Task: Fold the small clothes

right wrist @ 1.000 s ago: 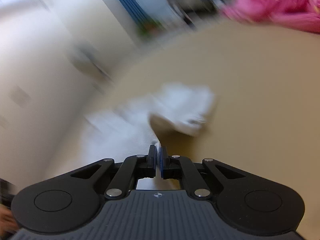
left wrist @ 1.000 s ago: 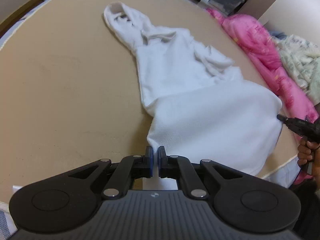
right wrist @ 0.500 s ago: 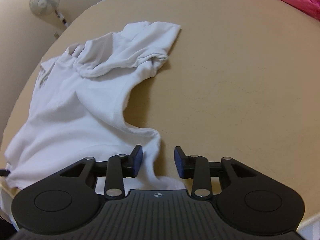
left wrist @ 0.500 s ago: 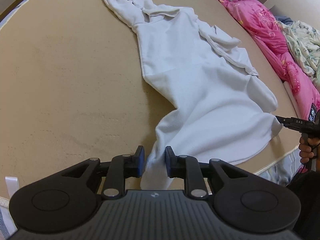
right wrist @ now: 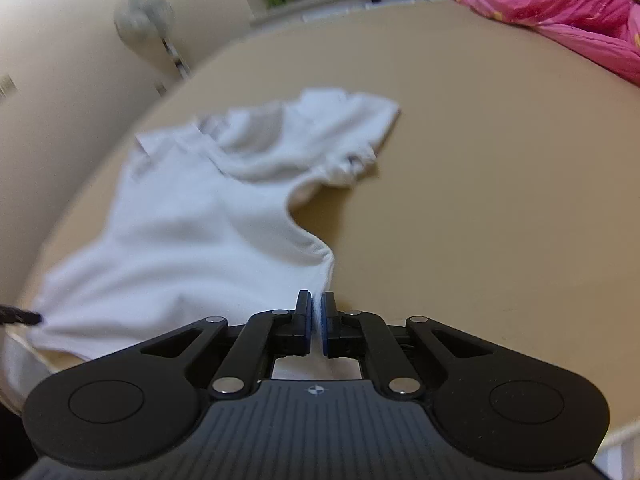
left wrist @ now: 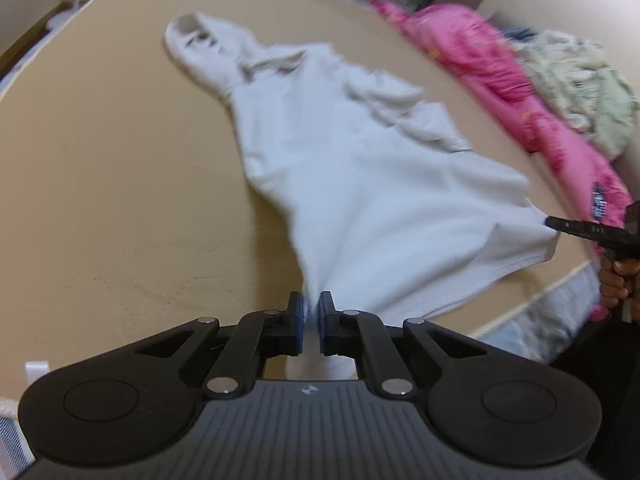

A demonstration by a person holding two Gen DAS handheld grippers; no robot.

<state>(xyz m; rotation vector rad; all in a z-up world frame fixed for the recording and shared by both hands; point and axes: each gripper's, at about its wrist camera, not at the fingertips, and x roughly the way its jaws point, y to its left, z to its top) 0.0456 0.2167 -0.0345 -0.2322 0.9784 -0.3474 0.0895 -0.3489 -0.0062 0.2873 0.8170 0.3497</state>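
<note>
Tan bed (left wrist: 100,184) under us, and the white hooded top (left wrist: 360,168) sprawls ahead of both tools. Our left hand-held gripper (left wrist: 311,320) and right hand-held gripper (right wrist: 316,322) each pinch a hem corner. It looks soft, light and floppy, so corners seem the best hold.

Left claw (left wrist: 311,316) pinches the white hoodie (left wrist: 360,184) hem on the tan mattress (left wrist: 100,184).

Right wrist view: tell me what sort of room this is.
Most likely a bedroom. The white top lies on a wide tan mattress, a pink quilt is bunched at its far edge, and a standing fan is against the wall.
</note>
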